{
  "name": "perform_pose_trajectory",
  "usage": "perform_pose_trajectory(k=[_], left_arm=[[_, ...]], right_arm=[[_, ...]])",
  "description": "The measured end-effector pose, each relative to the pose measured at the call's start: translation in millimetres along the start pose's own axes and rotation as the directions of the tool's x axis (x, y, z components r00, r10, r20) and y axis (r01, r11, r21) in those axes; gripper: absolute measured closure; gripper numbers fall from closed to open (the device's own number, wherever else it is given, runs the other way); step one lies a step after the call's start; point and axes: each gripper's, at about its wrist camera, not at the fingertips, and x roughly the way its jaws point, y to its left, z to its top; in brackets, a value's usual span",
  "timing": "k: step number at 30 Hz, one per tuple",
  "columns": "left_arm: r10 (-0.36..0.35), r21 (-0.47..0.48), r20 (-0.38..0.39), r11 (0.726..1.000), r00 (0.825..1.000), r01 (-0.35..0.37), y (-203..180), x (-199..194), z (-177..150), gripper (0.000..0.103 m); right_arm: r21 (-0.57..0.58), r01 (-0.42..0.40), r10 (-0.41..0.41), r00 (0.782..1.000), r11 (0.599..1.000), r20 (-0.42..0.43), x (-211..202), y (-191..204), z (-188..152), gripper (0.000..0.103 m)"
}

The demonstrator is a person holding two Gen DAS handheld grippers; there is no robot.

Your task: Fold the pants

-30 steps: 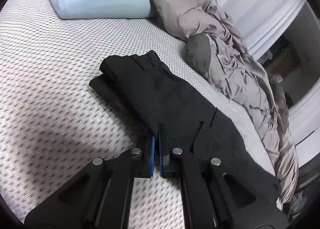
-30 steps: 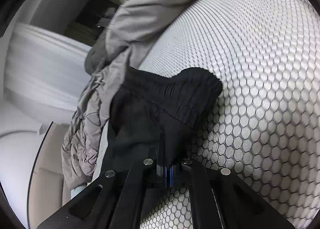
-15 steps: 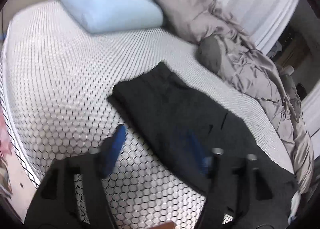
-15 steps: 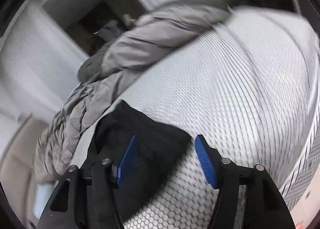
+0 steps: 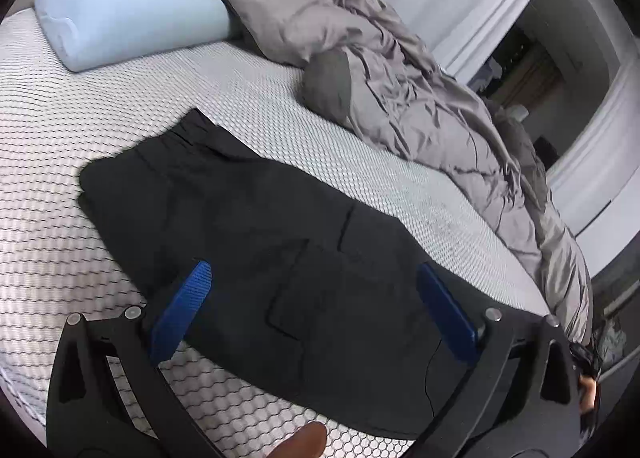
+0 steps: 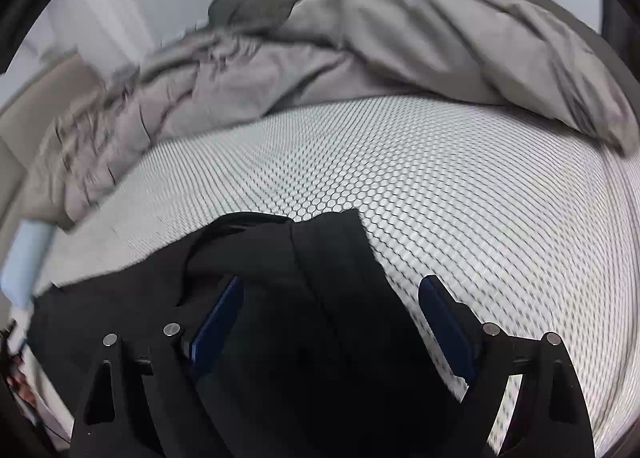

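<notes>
Black pants (image 5: 256,234) lie flat on the white honeycomb-patterned mattress (image 5: 72,266), lengthwise from upper left to lower right, with a cargo pocket near the middle. My left gripper (image 5: 312,306) is open and empty, held above the pants' middle. In the right wrist view one end of the pants (image 6: 312,298) lies below my right gripper (image 6: 332,314), which is open and empty, its blue pads spread wide over the cloth.
A light blue pillow (image 5: 132,9) lies at the head of the bed. A crumpled grey duvet (image 5: 420,97) runs along the far side, also in the right wrist view (image 6: 360,57). A fingertip (image 5: 300,444) shows at the bottom edge.
Both grippers were shut on the pants a second ago; they have opened, let the cloth go and lifted back. The pants now lie flat on the mattress.
</notes>
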Motion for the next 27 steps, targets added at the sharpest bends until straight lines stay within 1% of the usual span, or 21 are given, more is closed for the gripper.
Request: perform_pose_trajectory(k=[1,2,3,4,5,6,8,10,11,12,13,14,15,16,17,18,20,23,25,26,27], left_arm=[[0.008,0.016,-0.016,1.0,1.0,-0.008,-5,6,-1,0.001],[0.015,0.027,-0.022,1.0,1.0,-0.014,-8,11,-2,0.001],[0.029,0.045,-0.029,0.999,0.999,-0.027,-11,15,-4,0.001],[0.053,0.064,-0.032,0.997,0.998,-0.051,-14,18,-6,0.001],[0.063,0.073,-0.033,0.995,0.997,-0.061,-12,20,-7,0.001],[0.076,0.082,-0.035,0.994,0.997,-0.072,-13,23,-8,0.001],[0.111,0.081,-0.054,0.991,0.992,-0.106,-9,30,-9,0.001],[0.133,0.061,-0.081,0.99,0.988,-0.128,-2,36,-10,0.001],[0.137,0.053,-0.088,0.99,0.987,-0.133,1,39,-10,0.001],[0.14,0.045,-0.091,0.99,0.986,-0.136,5,40,-9,0.001],[0.145,0.037,-0.09,0.989,0.985,-0.142,7,37,-10,0.001],[0.147,0.03,-0.088,0.989,0.985,-0.145,11,36,-9,0.001],[0.144,0.02,-0.084,0.99,0.986,-0.143,15,30,-9,0.001],[0.141,0.01,-0.079,0.99,0.987,-0.141,18,25,-9,0.001],[0.136,-0.005,-0.068,0.991,0.988,-0.137,23,19,-9,0.001],[0.133,-0.025,-0.058,0.991,0.989,-0.135,30,12,-10,0.001],[0.139,-0.065,-0.062,0.988,0.988,-0.143,44,4,-9,0.001],[0.139,-0.121,-0.074,0.982,0.988,-0.147,67,-4,-8,0.002],[0.12,-0.168,-0.102,0.976,0.987,-0.136,82,-4,-11,0.01],[0.099,-0.189,-0.119,0.975,0.988,-0.121,87,-3,-12,0.019],[0.079,-0.209,-0.134,0.972,0.988,-0.106,92,-1,-14,0.025]], right_arm=[[-0.017,0.02,-0.02,1.0,1.0,-0.014,9,3,4,0.012],[-0.039,0.044,-0.045,0.999,0.998,-0.028,17,6,6,0.022],[-0.071,0.061,-0.063,0.997,0.996,-0.033,23,11,7,0.048],[-0.102,0.067,-0.07,0.997,0.993,-0.034,25,14,7,0.055],[-0.119,0.054,-0.057,0.998,0.991,-0.022,23,16,5,0.066],[-0.13,0.039,-0.037,0.999,0.991,0.016,19,17,4,0.071],[-0.082,0.082,-0.076,0.994,0.993,0.075,13,10,4,0.071],[0.024,0.117,-0.119,0.988,0.993,0.097,9,-6,4,0.069],[0.046,0.141,-0.144,0.985,0.989,0.092,11,-9,5,0.062],[0.051,0.163,-0.167,0.982,0.985,0.086,13,-9,5,0.047],[0.052,0.176,-0.179,0.981,0.983,0.079,16,-8,5,0.041],[0.054,0.175,-0.179,0.981,0.983,0.078,13,-7,2,0.032],[0.067,0.153,-0.159,0.983,0.986,0.095,5,-8,-3,0.023],[0.081,0.145,-0.153,0.982,0.986,0.109,-3,-11,-8,0.019],[0.111,0.142,-0.156,0.979,0.984,0.133,-16,-15,-16,0.017],[0.16,0.12,-0.148,0.974,0.98,0.17,-36,-22,-29,0.014],[0.263,0.053,-0.114,0.968,0.963,0.223,-64,-36,-59,0.008],[0.362,-0.039,-0.058,0.965,0.931,0.255,-92,-46,-101,0.008],[0.399,-0.095,-0.036,0.951,0.912,0.307,-109,-48,-130,0.008],[0.42,-0.127,-0.023,0.942,0.899,0.334,-115,-49,-145,0.007],[0.436,-0.152,-0.01,0.938,0.887,0.347,-117,-49,-158,0.007]])
